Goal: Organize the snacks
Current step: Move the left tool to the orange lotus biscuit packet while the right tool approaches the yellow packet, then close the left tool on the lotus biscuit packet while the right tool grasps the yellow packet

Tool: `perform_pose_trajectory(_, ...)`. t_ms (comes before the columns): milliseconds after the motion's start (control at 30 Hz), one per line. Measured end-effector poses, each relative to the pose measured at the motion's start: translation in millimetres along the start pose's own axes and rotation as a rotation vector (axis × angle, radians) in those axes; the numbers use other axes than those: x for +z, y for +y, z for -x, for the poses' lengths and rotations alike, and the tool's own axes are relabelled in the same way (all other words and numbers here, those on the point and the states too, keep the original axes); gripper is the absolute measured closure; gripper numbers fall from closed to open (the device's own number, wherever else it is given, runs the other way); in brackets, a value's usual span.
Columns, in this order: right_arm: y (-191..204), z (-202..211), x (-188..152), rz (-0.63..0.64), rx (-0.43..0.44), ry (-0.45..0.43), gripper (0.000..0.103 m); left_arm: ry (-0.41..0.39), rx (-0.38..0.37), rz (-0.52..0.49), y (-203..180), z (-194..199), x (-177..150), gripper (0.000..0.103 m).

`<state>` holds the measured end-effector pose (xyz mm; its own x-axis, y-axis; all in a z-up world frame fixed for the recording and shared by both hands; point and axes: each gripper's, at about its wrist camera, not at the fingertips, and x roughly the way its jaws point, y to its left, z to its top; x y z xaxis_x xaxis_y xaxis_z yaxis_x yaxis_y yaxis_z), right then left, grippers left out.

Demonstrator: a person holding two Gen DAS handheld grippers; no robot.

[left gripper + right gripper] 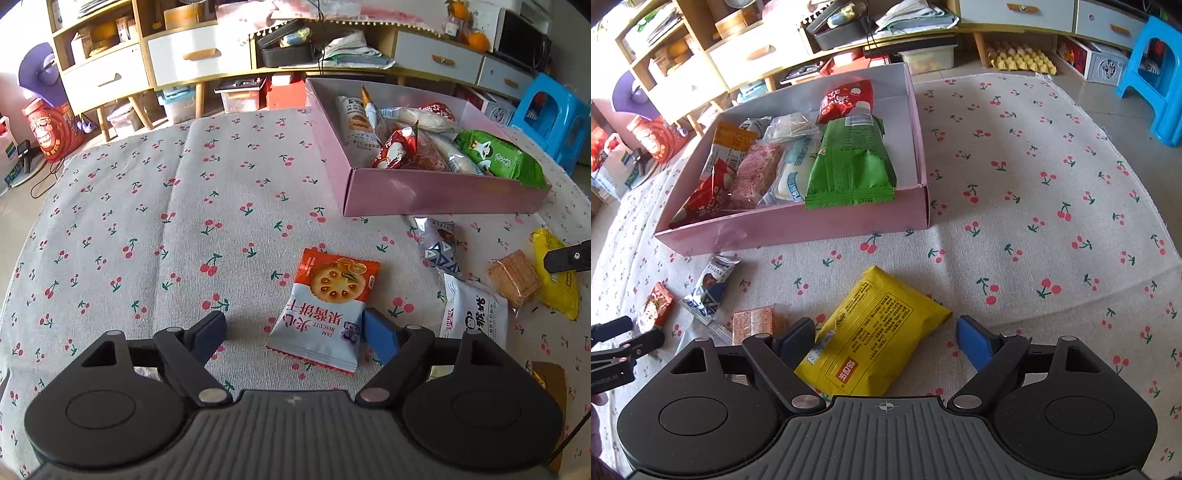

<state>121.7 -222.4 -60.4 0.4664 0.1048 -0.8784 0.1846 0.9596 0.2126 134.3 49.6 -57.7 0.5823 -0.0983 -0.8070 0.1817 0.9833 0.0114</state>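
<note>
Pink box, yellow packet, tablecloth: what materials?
Pink box: likely coated cardboard; folded corner seam, faint sheen. Yellow packet: thin plastic film, glossy and creased, printed. Tablecloth: woven fabric, matte, visible weave with a frayed edge; fibre type unclear.

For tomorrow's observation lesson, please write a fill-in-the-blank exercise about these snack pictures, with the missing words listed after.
1. The box holding snacks is ____ in colour.
2. The cloth on the table is printed with red ____.
3. The packet between the right tongs is ____.
4. The green packet lies ____ the box.

Missing words: pink; cherries; yellow; inside
</note>
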Motion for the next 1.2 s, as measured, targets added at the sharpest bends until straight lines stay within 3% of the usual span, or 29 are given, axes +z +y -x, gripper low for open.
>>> perform_pose_trajectory(200,11.6,1.4,-10.4,-0.009,-0.012,-0.006,0.019,-0.006,0.003,0.01,0.3,-1.1,0.6,0.028)
perform_pose_trajectory(333,22.2,-0.2,-16.4,0.033,-0.073,-0.044,0.029,-0.014,0.0,0.0,-2.2,0.7,-0.4,0.036)
perform_pose_trajectory(567,22.3,2.1,-16.5,0.039,-0.074,-0.05,0.042,-0.01,-0.019,-0.008,-5.5,4.6,-0.7,0.056)
perform_pose_trajectory(733,16.7,5.1,-14.2,0.005,-0.052,-0.033,0.048,0.002,-0.021,-0.011,-6.7,4.5,1.3,0.059)
perform_pose_trajectory(1200,-3.0,18.8,-6.4,-0.15,0.06,-0.001,0.049,0.018,-0.046,0.082,-1.3,7.6,5.1,0.061)
